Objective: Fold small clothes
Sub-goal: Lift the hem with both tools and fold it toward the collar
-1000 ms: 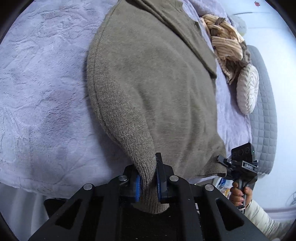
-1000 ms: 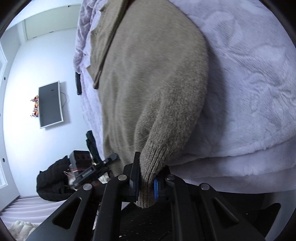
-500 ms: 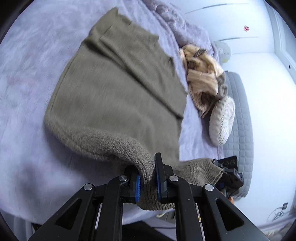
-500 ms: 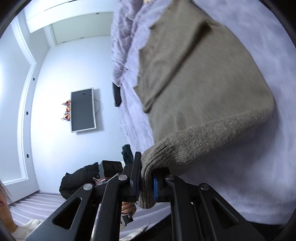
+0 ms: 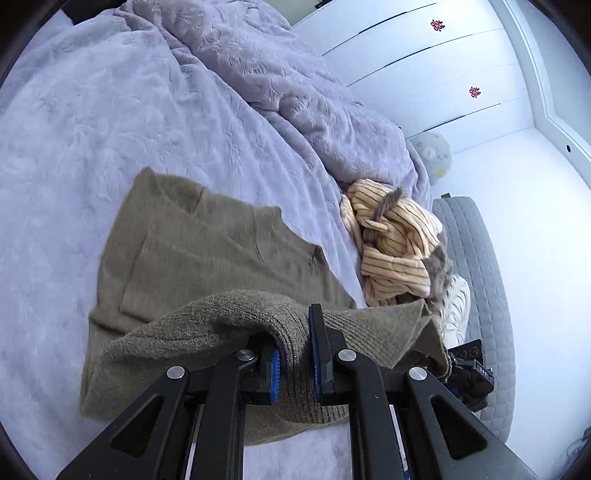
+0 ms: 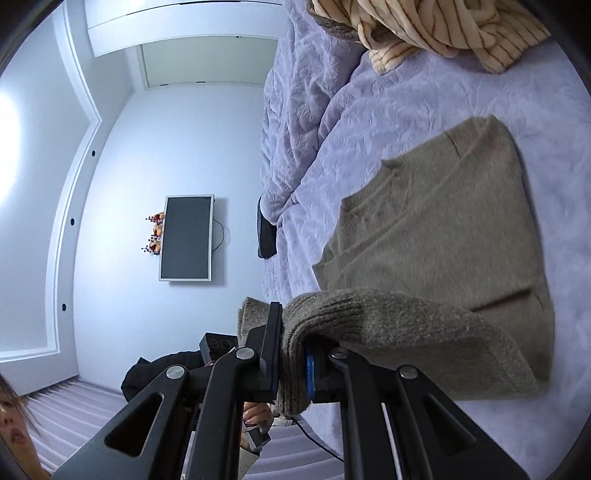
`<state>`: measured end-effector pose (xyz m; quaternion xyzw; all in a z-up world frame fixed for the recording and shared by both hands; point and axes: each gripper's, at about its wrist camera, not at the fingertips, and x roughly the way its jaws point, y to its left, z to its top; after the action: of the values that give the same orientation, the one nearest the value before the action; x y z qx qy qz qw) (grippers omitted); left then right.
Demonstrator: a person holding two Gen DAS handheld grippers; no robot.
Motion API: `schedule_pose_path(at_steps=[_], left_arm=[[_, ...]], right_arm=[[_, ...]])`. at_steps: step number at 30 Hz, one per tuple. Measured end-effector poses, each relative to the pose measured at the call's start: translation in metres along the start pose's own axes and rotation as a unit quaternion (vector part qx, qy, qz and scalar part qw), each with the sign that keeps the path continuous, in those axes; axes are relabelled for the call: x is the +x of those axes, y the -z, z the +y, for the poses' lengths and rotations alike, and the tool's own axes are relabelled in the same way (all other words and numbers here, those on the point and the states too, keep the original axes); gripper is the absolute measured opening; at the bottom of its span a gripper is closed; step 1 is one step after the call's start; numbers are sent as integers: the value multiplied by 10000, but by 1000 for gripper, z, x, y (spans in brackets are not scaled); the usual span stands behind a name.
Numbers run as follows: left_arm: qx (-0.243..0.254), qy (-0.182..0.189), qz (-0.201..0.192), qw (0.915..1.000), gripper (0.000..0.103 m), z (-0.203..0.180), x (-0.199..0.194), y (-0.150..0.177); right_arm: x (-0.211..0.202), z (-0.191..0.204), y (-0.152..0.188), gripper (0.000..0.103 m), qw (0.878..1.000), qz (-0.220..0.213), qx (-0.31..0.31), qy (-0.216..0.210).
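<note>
Lavender bedspread (image 5: 110, 155), embossed with a leaf pattern, fills most of both wrist views; a bunched fold of the same cover (image 5: 280, 74) rises toward 12 o'clock in the left view.

White wall with panelled doors (image 5: 461, 74) lies at 1 to 2 o'clock in the left view. In the right view a wall-mounted screen (image 6: 186, 238) sits at 9 o'clock of centre.

Olive knit sweater (image 5: 207, 258) lies spread on the bedspread at the centre of the left view, its neck end toward 12 o'clock; in the right view it occupies 3 o'clock (image 6: 454, 221). Its ribbed hem is lifted off the bed and doubled over toward the body, stretched between the two grippers.

Grey quilted cushion (image 5: 480, 295) stands at 3 to 4 o'clock in the left view, beside the bed edge.

Cream striped garment (image 5: 391, 251), crumpled, lies just beside the sweater at 3 o'clock of it in the left view; at 1 o'clock in the right view (image 6: 443, 29).

Left gripper (image 5: 295, 365), at 6 o'clock of its own view, has its blue-padded jaws clamped on one corner of the ribbed hem.

Right gripper (image 6: 291, 363), at 6 o'clock of its view, is likewise pinched tight on the opposite hem corner; it also appears at 4 o'clock in the left view, partly behind the cloth.

A hand (image 6: 256, 410) grips the other handle, seen below the right gripper's jaws.
</note>
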<state>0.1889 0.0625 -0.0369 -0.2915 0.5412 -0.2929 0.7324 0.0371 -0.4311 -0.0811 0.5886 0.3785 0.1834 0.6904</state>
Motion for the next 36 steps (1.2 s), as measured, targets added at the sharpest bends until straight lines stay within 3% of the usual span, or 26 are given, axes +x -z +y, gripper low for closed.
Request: schedule_pose_path(at_steps=[6,12,16,18,19,20,21,22,25,27,29,33,36], left_arm=[[29,-578,145,9982,14,22,57,-30],[-126,-1157,318,9927,14,50,100,-39],[-385,-1184,461,9911,14,59,103,-44],[-344,-1169,463,9915,15,54,97,-46],[-268,-1164,469,9917,15,50,93,-46],[-192,-1158,479,9919,15,44,88,-46],[-99,-1156,491,9920,15,39,83,-47],[-9,-1165,483,9920,23,33,77,-48],[301,-1435,143,9891,53,15,52,-50],[379,-1448,-38,9887,53,11,36,-52],[429,-1522,-30,9874,53,12,29,-50],[1070,-2050,414,9720,53,10,49,-31],[1153,-2071,740,9687,53,13,76,-14]], right_arm=[[36,-37,-66,11,9985,141,122,524],[75,-90,-97,11,9933,238,513,1005],[85,-111,-106,15,9880,281,724,1338],[85,-115,-107,20,9862,334,829,1397],[83,-114,-107,30,9859,340,841,1408],[81,-111,-107,47,9860,344,823,1408],[77,-106,-107,55,9863,345,776,1413],[73,-101,-106,60,9873,332,702,1387],[58,-78,-103,60,9886,275,335,1441],[48,-65,-99,59,9869,254,100,1592],[40,-56,-92,44,9849,231,-83,1716],[43,-51,-78,37,9792,380,-431,1947],[62,-56,-73,37,9706,641,-633,2231]])
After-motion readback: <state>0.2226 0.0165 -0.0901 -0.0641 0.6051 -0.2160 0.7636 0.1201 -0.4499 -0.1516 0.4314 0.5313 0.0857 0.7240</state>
